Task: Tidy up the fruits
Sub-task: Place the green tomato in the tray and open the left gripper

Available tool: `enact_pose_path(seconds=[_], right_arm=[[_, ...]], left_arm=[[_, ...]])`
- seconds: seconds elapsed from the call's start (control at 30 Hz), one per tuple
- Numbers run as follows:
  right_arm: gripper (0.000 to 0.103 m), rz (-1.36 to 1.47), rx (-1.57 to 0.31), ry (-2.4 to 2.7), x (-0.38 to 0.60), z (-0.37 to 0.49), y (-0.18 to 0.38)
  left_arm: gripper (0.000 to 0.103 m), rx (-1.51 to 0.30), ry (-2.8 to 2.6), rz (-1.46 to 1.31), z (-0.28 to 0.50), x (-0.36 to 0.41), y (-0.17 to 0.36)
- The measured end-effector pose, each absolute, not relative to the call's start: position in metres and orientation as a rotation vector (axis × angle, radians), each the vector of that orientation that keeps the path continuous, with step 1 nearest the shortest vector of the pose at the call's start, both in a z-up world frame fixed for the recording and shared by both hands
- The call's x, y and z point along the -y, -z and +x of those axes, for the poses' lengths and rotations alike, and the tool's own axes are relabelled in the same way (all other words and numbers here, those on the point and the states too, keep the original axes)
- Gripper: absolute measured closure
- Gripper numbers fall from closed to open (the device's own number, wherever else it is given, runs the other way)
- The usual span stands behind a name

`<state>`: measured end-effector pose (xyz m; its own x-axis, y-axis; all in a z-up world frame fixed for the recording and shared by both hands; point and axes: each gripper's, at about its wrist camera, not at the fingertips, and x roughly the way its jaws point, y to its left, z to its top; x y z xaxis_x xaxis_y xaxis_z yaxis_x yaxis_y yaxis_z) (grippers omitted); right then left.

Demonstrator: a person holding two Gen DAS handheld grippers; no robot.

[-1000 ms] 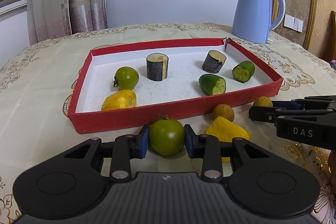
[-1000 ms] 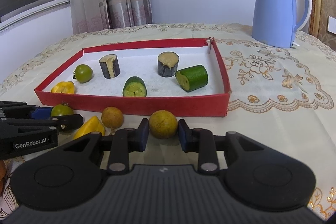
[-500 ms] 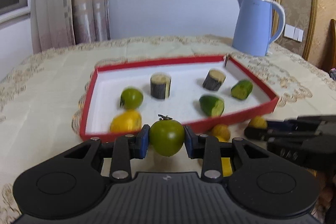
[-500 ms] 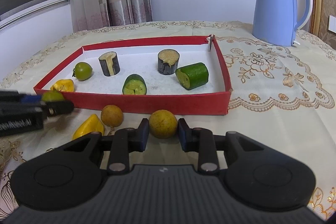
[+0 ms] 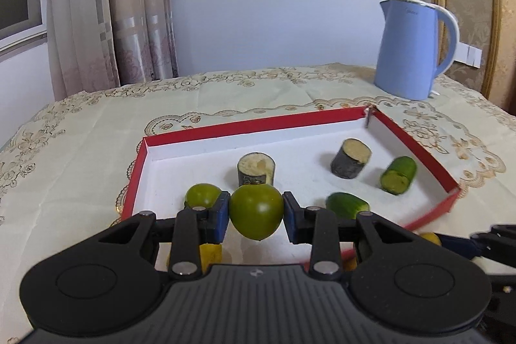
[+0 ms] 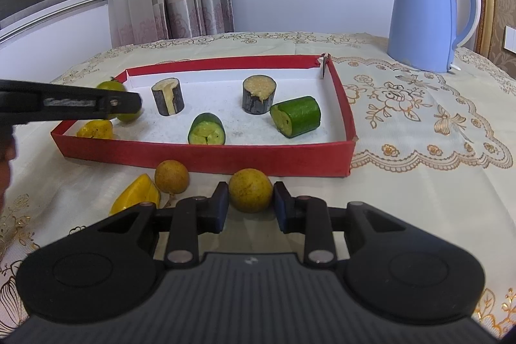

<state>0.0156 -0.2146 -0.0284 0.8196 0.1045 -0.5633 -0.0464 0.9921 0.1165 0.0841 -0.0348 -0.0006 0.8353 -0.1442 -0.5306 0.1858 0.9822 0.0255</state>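
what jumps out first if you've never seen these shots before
The green tomato clamped in the left gripper, raised over the near left part of the red tray. Next, the right gripper flanking a yellow-brown round fruit on the tablecloth before the tray, and the blue kettle at the far right.

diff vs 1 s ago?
Left gripper, shut on the green tomato, lifted it off the cloth and carried it forward over the red tray. Right gripper unchanged: straddling the yellow fruit on the cloth. Tray contents and kettle unmoved.
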Motion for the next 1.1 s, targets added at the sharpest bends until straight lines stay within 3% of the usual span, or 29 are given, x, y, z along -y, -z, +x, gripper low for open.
enact_pose_path(seconds=[0.9,0.93,0.97,1.03,1.1], right_arm=[[0.074,0.104,-0.604,-0.082,0.215,0.015,0.029],[0.074,0.104,-0.604,-0.082,0.215,0.015,0.029],[0.074,0.105,-0.604,-0.082,0.215,0.015,0.029],[0.074,0.103,-0.605,-0.082,0.215,0.016,0.029],[0.074,0.099,-0.605,-0.081,0.214,0.015,0.029]], left_arm=[[0.068,-0.612,0.135,0.107,0.13,0.048,0.028],[0.06,-0.614,0.139,0.105,0.13,0.048,0.028],[0.044,-0.614,0.15,0.103,0.129,0.048,0.028],[0.023,-0.622,0.173,0.091,0.127,0.047,0.028],[0.021,-0.637,0.174,0.092,0.125,0.046,0.029]])
